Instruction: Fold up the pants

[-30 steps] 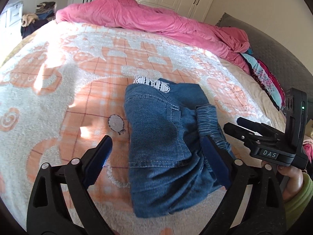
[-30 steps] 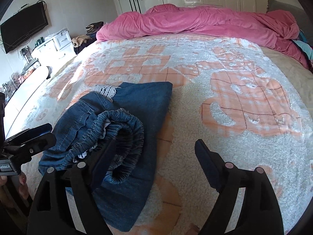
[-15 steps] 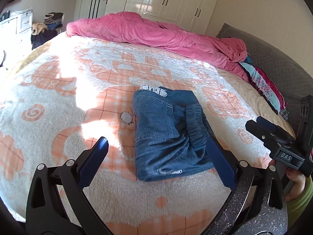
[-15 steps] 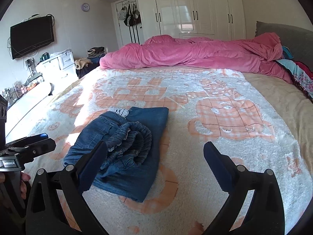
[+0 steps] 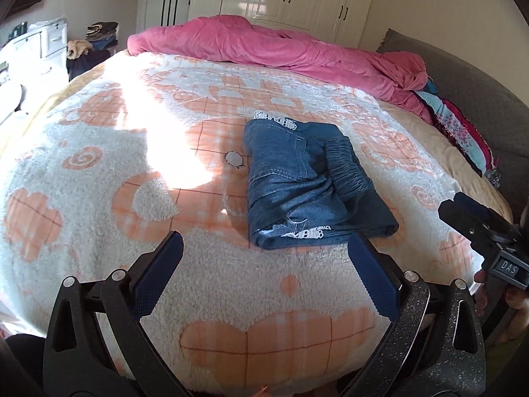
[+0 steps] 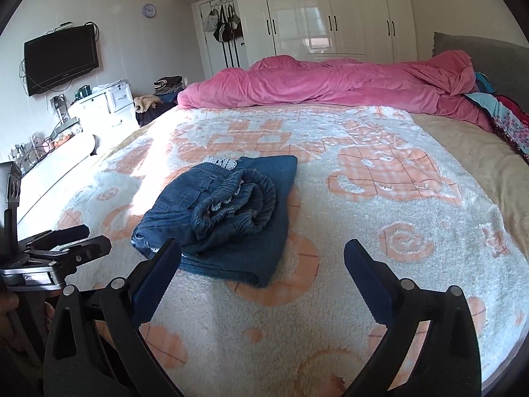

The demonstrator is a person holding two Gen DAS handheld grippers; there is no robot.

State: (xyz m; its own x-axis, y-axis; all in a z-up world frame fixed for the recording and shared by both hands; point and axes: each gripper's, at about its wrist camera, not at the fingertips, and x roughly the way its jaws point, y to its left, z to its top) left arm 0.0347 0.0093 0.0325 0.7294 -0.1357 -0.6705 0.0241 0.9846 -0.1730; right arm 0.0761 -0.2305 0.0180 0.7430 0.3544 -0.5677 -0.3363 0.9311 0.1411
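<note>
Blue denim pants (image 5: pixel 304 182) (image 6: pixel 228 218) lie folded into a compact bundle on the white and orange blanket (image 5: pixel 185 152), with the elastic waistband rolled on top and white lace trim showing at the far end. My left gripper (image 5: pixel 264 251) is open, nothing between its blue pads, hovering just short of the bundle's near edge. My right gripper (image 6: pixel 261 258) is also open and empty, with the bundle ahead and to its left. Each gripper also shows in the other's view: the right one (image 5: pixel 476 228) at the right edge, the left one (image 6: pixel 62 241) at the left edge.
A rumpled pink duvet (image 6: pixel 330 86) runs along the bed's far side, with patterned cloth (image 6: pixel 506 122) and a grey headboard (image 5: pixel 479 99) to the right. A white dresser (image 6: pixel 99 106), a wall TV (image 6: pixel 61 59) and white wardrobes (image 6: pixel 330 16) stand beyond.
Both grippers have drawn back from the pants toward the bed's near edge, so the bundle looks smaller and farther away. The right jaws have spread wider. The pants lie still.
</note>
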